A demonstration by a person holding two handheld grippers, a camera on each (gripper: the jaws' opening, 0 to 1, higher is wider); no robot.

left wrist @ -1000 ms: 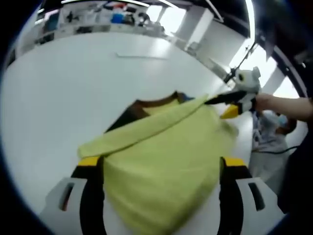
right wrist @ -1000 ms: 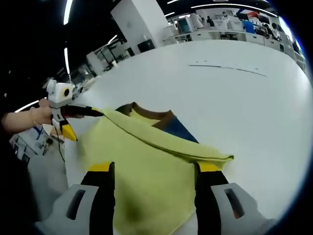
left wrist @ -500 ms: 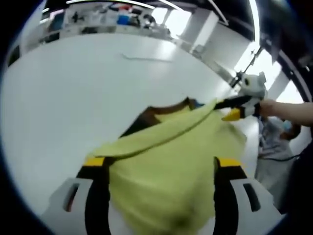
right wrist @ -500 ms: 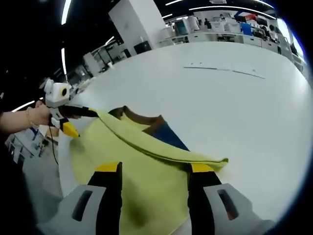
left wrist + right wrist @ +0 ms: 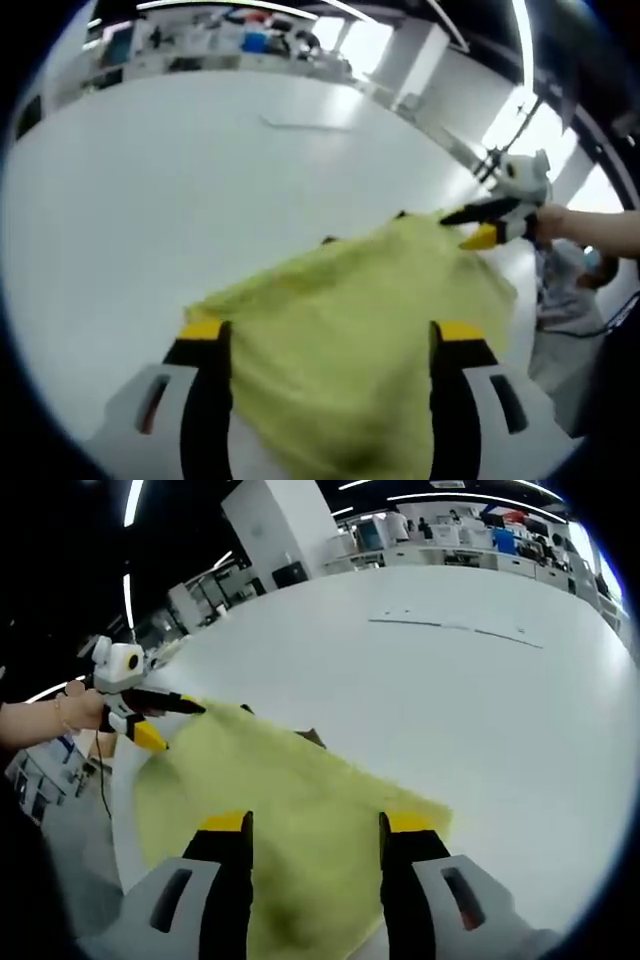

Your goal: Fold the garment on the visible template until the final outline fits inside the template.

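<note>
White table [image 5: 150, 200] bears a rumpled yellow-green garment [image 5: 350, 320].

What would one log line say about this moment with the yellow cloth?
phase: folding | left claw: gripping yellow garment edge | right claw: gripping other edge | garment: spread over white table

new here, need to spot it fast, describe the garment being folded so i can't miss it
On the big white table, between the two hand-held grippers, lies the yellow-green garment. It is the one soft, bright cloth there, a corner pinched in the left hand-held gripper.
</note>
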